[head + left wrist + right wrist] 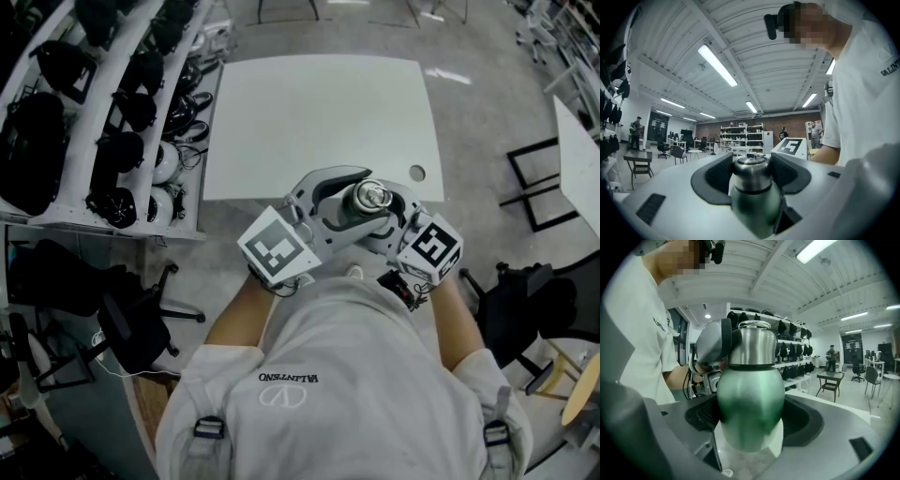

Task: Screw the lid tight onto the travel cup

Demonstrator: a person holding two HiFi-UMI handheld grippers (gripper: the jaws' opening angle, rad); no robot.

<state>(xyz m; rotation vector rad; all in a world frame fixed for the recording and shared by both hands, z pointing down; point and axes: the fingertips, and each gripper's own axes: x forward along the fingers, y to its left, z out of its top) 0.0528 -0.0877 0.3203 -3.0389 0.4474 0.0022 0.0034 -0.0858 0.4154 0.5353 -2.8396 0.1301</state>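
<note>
One travel cup [750, 394] hangs upright in the air before the person's chest. It is just off the near edge of the one white table [319, 112], which lies at 12 o'clock from it in the head view. Its single steel lid [751, 176] sits on top.

Two grippers hold it. The left gripper [751, 159] has its two jaws clenched on the lid. The right gripper [750, 420] has its two jaws clamped around the cup's green body.

Two marker cubes face the head camera: the left cube [278, 248] at 8 o'clock from the cup, the right cube [431, 248] at 4 o'clock.

One white rack [66, 220] at 10 o'clock carries many dark items, perhaps helmets or bags. One black office chair [141, 323] stands at 8 o'clock.
</note>
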